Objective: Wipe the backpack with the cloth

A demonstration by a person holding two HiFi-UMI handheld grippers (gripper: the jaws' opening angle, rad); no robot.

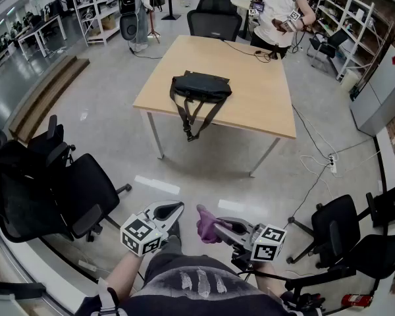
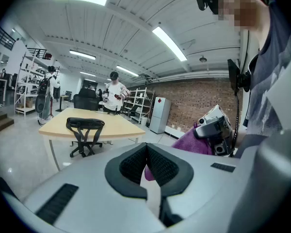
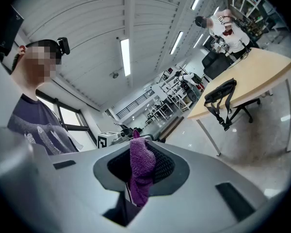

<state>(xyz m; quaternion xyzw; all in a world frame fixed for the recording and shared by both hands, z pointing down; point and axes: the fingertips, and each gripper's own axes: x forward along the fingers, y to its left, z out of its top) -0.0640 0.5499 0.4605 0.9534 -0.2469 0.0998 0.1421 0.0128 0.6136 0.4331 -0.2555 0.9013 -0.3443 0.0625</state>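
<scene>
Right tool (image 1: 216, 224) pinches cloth (image 1: 207, 230), left tool (image 1: 176, 207) closed, seemingly empty; grip firmly, approach backpack (image 1: 201, 85) at 12 o'clock.

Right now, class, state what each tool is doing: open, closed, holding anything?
Left tool: closed, empty.
Right tool: closed on the purple cloth.

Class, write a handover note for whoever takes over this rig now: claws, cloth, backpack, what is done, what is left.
Left claw: shut, empty.
Right claw: shut on the purple fluffy cloth.
Black fabric backpack: lying on the light wooden table, straps hanging over the near edge, across the floor from both claws.
Done: cloth picked up.
Left: walk to the table, wipe the backpack.
</scene>
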